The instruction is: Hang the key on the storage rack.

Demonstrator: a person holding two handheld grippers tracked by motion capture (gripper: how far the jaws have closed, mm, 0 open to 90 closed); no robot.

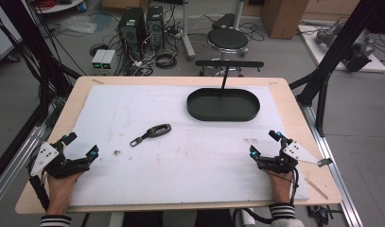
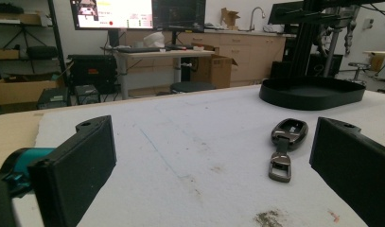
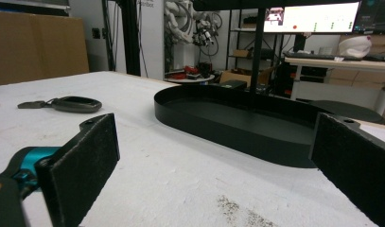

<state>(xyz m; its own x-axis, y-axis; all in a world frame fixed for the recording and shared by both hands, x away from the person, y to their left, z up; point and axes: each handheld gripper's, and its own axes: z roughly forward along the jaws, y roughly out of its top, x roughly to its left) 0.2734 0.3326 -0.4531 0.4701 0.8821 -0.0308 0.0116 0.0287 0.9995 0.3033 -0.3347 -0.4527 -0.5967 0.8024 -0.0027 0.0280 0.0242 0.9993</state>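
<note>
Key fob (image 1: pixel 158 130) is lying flat near the middle of the white mat (image 1: pixel 133 101), with its metal clip (image 1: pixel 137 140) pointing toward about 8 o'clock and nothing touching it. From the fob, the black oval tray (image 1: pixel 223 105) is sitting at roughly 2 o'clock, well apart, with a thin post rising from its far side.

Both tools are resting at the near edge with nothing between their jaws. The left gripper (image 1: pixel 81 147) is waiting at about 8 o'clock from the fob, jaws spread wide. The right gripper (image 1: pixel 264 144) is waiting at about 4 o'clock, jaws equally wide apart, and in the right gripper view it is facing the tray rather than the fob.

Judging from this layout, the fob is looking like a tricky pick. It is low and smooth, so pads closing too high are likely to slide over its rounded top and push it across the mat instead of catching it. Closing on the clip alone is risking a swing, since the clip seems loosely linked to the body. Coming down hard could dig the jaws into the soft mat. If the fob is headed for the tray, a low carry could knock it against the rim.
</note>
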